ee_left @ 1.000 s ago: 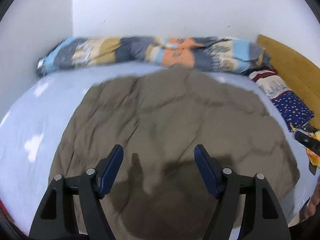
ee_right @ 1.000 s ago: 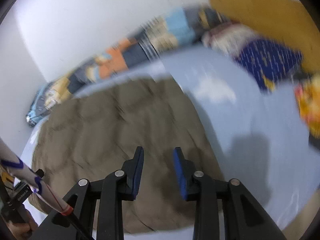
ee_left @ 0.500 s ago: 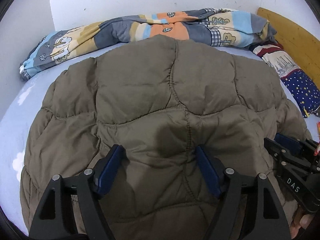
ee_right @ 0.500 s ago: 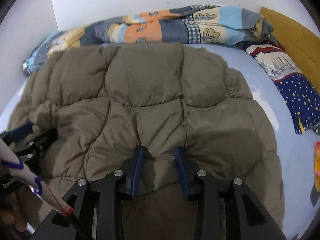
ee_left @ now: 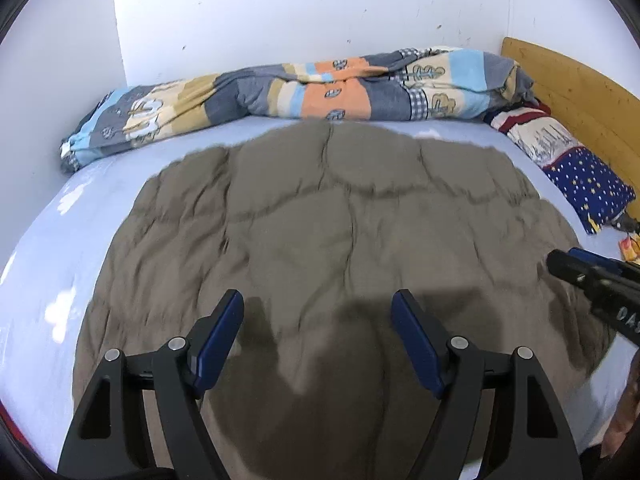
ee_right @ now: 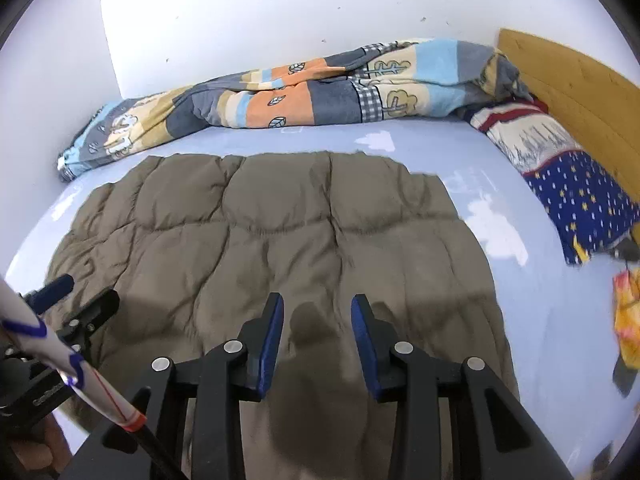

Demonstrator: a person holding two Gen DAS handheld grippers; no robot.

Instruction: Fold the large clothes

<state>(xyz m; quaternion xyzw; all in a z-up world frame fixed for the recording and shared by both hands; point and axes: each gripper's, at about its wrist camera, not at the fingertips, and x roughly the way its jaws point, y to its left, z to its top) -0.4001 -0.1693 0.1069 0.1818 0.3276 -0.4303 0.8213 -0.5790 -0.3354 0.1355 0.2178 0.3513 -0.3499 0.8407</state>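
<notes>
A quilted brown jacket (ee_left: 340, 240) lies spread flat on the pale blue bed sheet (ee_left: 60, 240), filling the middle of both wrist views. The left gripper (ee_left: 318, 312) hangs over its near part at 6 o'clock, jaws wide apart and holding nothing. The right gripper (ee_right: 317, 312) hovers likewise at 6 o'clock in its own view, its blue pads (ee_right: 362, 340) parted with only a narrower gap, nothing between them. A patchwork duvet (ee_right: 300, 96) is bunched along the wall at 12 o'clock. A starred pillow (ee_right: 580, 200) sits at 3 o'clock against the wooden headboard (ee_left: 580, 92).
</notes>
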